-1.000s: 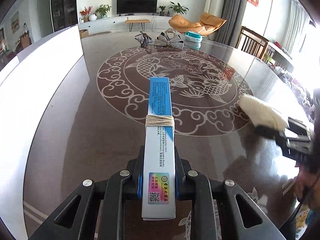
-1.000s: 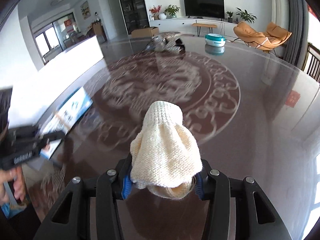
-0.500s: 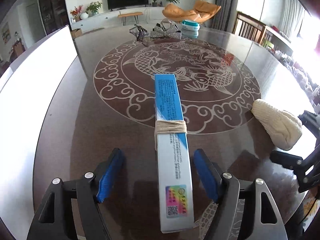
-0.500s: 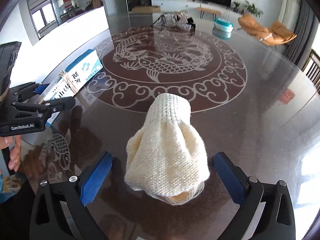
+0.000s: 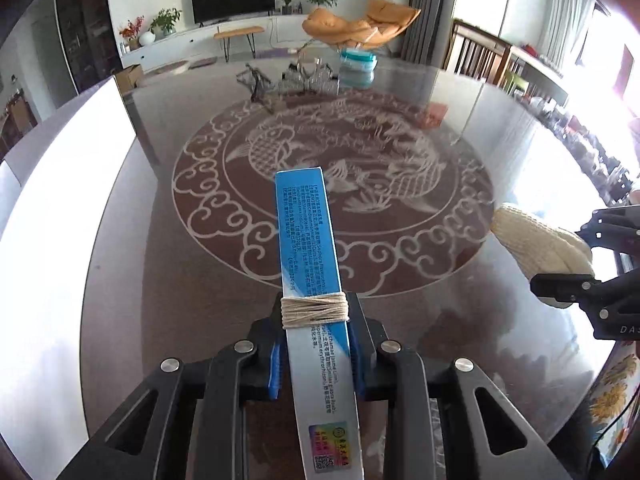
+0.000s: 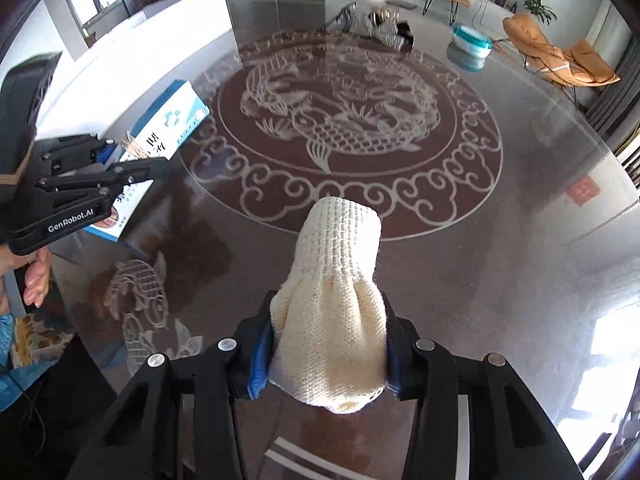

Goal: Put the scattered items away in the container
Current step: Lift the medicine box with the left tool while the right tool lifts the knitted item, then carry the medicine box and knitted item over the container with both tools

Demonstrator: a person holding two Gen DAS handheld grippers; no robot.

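Observation:
A long blue-and-white box (image 5: 308, 240) wound with beige string (image 5: 314, 312) points away from me. My left gripper (image 5: 316, 320) has its jaws closing, and the blue pads press on the box's sides just behind the string. From the right wrist view the same box (image 6: 168, 124) and left gripper (image 6: 120, 164) show at the left. A cream knitted glove (image 6: 336, 300) sits between the closing jaws of my right gripper (image 6: 328, 344), squeezed by both pads. The glove (image 5: 536, 240) and right gripper (image 5: 576, 256) also show at the right edge of the left wrist view.
Both hands hover over a round glass-topped table (image 5: 160, 240) with a fish pattern. At its far side stand a teal lidded container (image 5: 357, 65) and glittery ornaments (image 5: 308, 80). A white counter (image 5: 60, 200) runs along the left. A person's hand (image 6: 36, 280) holds the left gripper.
Half a second ago both grippers stood wide open with the box and the glove lying on the table. Both have now shut on them again and risen a little.

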